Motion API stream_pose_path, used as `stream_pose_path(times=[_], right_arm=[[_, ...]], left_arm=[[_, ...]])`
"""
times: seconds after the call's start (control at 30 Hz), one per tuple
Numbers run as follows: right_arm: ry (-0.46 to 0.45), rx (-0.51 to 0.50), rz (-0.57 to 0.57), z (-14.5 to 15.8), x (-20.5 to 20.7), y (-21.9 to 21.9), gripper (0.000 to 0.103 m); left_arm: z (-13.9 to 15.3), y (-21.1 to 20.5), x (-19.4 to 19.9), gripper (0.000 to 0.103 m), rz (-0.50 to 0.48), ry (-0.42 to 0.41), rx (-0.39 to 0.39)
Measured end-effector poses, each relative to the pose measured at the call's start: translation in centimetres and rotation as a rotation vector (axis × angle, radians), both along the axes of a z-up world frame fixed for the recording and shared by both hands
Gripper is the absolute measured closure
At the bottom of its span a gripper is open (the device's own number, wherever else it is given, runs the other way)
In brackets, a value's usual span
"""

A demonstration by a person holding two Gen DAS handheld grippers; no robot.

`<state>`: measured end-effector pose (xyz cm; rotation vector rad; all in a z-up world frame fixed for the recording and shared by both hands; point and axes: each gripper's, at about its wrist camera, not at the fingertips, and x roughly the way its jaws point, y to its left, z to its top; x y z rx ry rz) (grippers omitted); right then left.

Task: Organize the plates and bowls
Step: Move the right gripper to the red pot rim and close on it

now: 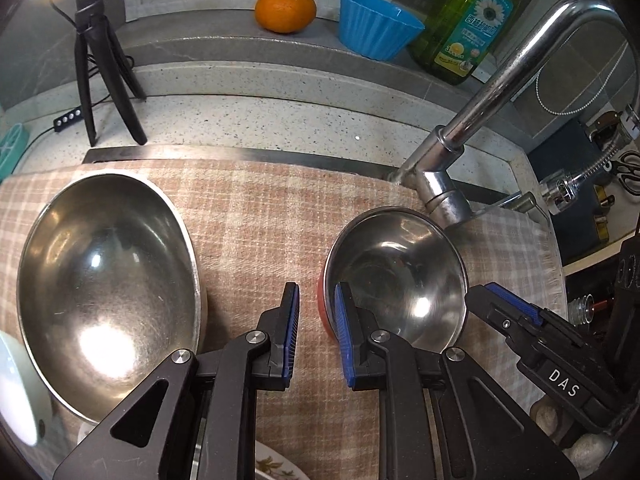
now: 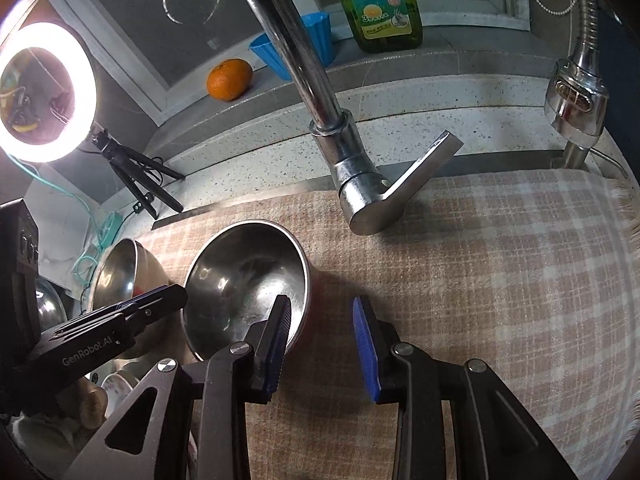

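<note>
A small steel bowl (image 1: 396, 276) with a red outside stands on the checked cloth (image 1: 256, 220). It also shows in the right wrist view (image 2: 244, 280). A large steel bowl (image 1: 104, 276) stands to its left, also in the right wrist view (image 2: 120, 276). My left gripper (image 1: 318, 308) is open, its right finger inside the small bowl's left rim and its left finger outside. My right gripper (image 2: 322, 316) is open astride the same bowl's right rim; it shows at the bowl's right side in the left wrist view (image 1: 508, 308). A patterned plate (image 1: 276, 464) lies below the left gripper.
A chrome faucet (image 1: 452, 176) stands right behind the small bowl. On the sill are an orange (image 1: 285, 9), a blue cup (image 1: 376, 24) and a green bottle (image 1: 468, 20). A ring light on a tripod (image 2: 44, 92) stands at the left. A white bowl (image 1: 16, 392) is at the left edge.
</note>
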<state>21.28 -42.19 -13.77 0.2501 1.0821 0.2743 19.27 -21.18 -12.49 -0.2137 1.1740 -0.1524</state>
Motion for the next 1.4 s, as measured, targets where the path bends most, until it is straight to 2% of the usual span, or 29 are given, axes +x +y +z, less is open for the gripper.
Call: stream_pose_path(times=[0.3,0.5,0.7,0.97,1.17,1.4], right_arm=[[0.025,-0.004,0.017,-0.9,1.0,0.0,0.074],[0.040,0.008,0.038,-1.0,1.2,0.5,0.086],[0.056,0.001,0.049,-1.1,1.3,1.4,0.094],[0.053,-0.018,0.048,-0.8,1.2,1.8,0.095],[0.047,-0.010,0.053,0.4,0.8,2.2,0.095],[0.010,-0.023,0.097,3.3,0.0,3.7,0.095]], left_arm=[[-0.9,-0.3,0.7,0.088,-0.002,0.026,-0.001],[-1.0,-0.6,0.8,0.095,-0.027,0.021,-0.007],[-1.2,-0.6,0.8,0.095,-0.038,0.028,-0.020],[-0.8,-0.5,0.6,0.095,-0.045,0.015,-0.011],[0.6,0.5,-0.3,0.095,-0.040,-0.013,-0.021],[2.7,2.5,-1.6,0.095,-0.021,-0.053,-0.038]])
